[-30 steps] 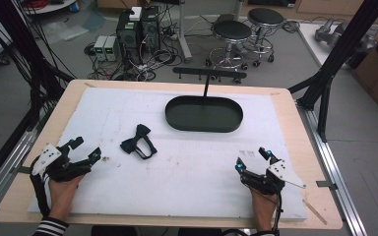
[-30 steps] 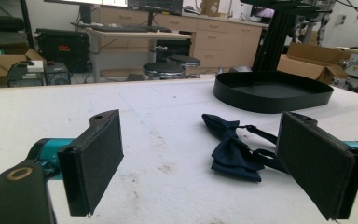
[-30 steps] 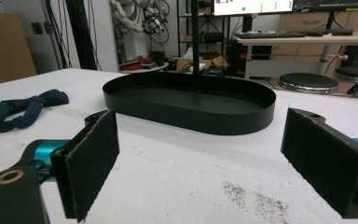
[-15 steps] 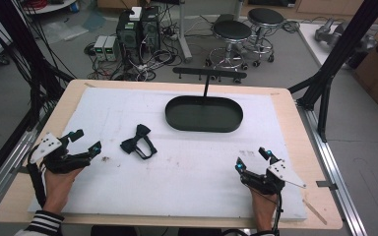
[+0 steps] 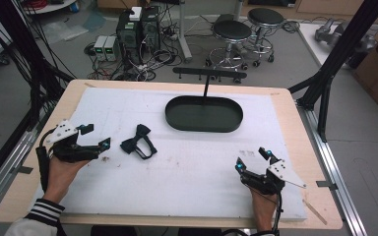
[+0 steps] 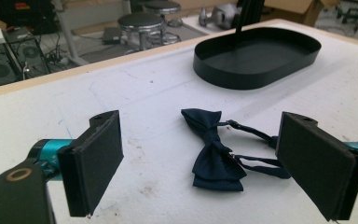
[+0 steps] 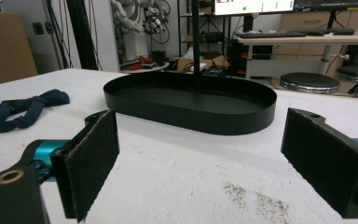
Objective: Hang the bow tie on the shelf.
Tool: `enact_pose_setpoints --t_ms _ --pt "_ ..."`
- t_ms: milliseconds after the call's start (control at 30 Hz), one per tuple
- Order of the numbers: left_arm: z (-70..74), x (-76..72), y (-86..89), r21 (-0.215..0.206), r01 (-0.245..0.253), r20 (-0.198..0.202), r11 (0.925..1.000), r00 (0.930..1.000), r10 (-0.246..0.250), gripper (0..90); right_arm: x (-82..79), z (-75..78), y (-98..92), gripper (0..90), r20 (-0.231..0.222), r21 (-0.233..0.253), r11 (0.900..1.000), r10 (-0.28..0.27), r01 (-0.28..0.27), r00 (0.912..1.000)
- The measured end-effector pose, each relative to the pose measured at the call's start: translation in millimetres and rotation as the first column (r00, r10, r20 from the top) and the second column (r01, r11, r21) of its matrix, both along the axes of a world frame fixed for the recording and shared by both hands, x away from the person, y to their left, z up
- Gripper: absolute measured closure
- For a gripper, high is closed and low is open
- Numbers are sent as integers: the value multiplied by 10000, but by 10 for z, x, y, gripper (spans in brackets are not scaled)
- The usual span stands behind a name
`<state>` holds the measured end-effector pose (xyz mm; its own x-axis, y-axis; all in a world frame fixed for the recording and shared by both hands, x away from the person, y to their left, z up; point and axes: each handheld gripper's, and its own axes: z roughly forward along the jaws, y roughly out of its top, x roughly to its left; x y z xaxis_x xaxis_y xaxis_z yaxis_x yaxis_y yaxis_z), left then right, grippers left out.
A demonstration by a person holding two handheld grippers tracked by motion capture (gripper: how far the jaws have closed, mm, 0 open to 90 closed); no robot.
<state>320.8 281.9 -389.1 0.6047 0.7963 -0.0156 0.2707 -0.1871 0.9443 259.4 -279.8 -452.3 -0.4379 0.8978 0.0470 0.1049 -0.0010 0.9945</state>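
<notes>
Navy bow tie (image 6: 214, 154) untouched | left gripper (image 5: 94, 136) wide open, moved closer, empty | right gripper (image 5: 254, 160) open, idle | grasp next

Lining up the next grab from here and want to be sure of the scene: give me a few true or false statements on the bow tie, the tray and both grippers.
1. The bow tie lies inside the black tray. False: it lies on the white table cover, apart from the tray.
2. The left gripper is open, its jaws empty. True.
3. The right gripper is shut on the bow tie. False: it is open and holds nothing.
4. The tray is empty. True.
5. The left gripper is nearer the bow tie than the right one. True.
</notes>
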Motion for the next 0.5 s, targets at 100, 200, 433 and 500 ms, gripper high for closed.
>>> enact_pose_setpoints --t_ms 100,200,433,500 --pt "24 80 -57 259 229 -359 9994 9991 -220 151 0 0 0 103 3 -2 10000 0 0 10000" --pt "32 169 -123 483 340 -710 9983 9970 -305 151 0 0 0 103 -6 24 10000 -18 18 10000" --pt "33 338 -240 883 642 -1627 9940 9854 -492 151 -1 -1 -2 103 -53 98 9999 -29 29 10000" --pt "54 405 -299 1173 643 -1835 9910 9821 -420 154 -1 -1 -3 103 -56 130 9999 -43 44 10000"
